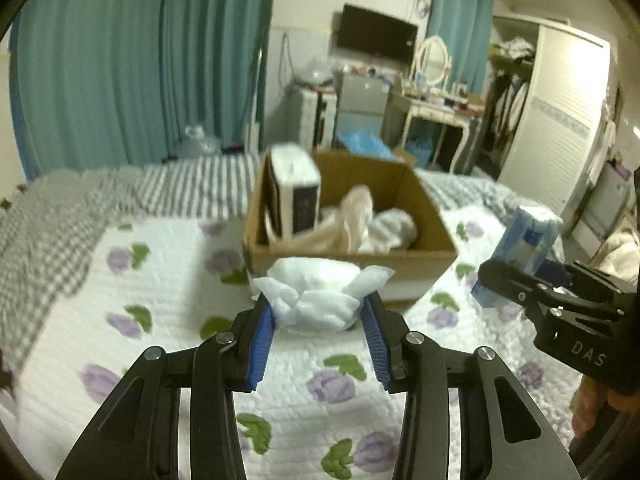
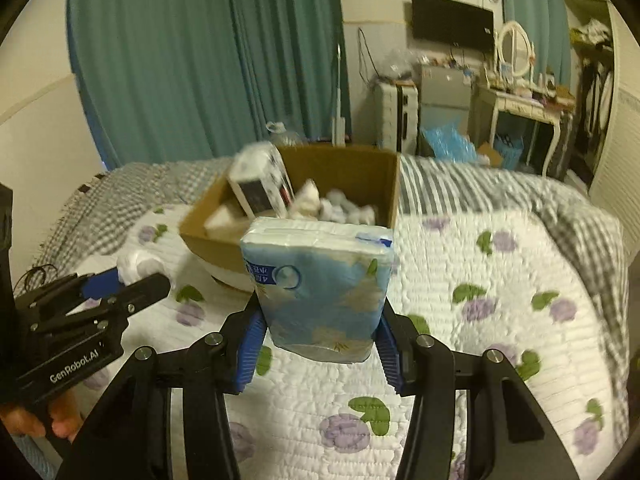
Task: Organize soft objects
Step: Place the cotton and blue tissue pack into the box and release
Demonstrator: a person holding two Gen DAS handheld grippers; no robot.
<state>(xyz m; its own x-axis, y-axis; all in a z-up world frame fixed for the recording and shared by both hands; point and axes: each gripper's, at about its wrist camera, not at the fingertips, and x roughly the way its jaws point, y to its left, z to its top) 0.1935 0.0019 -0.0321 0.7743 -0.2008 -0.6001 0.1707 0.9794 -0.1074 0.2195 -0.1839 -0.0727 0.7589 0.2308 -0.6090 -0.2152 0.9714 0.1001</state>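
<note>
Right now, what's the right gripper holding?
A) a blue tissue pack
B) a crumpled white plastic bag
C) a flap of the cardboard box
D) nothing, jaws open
A: in the right wrist view the right gripper has its blue pads pressed against both sides of the blue tissue pack, held upright in front of the cardboard box; the white plastic bag sits in the left gripper instead.

Open quilted bed [image 2: 500, 280] at 3 o'clock and 9 o'clock, passable. At 12 o'clock, cardboard box [image 1: 420, 200] blocking straight travel; upright white carton [image 1: 294, 196] crowding its 10 o'clock corner, soft white items [image 1: 384, 228] filling its floor, free room above toward 1 o'clock.
</note>
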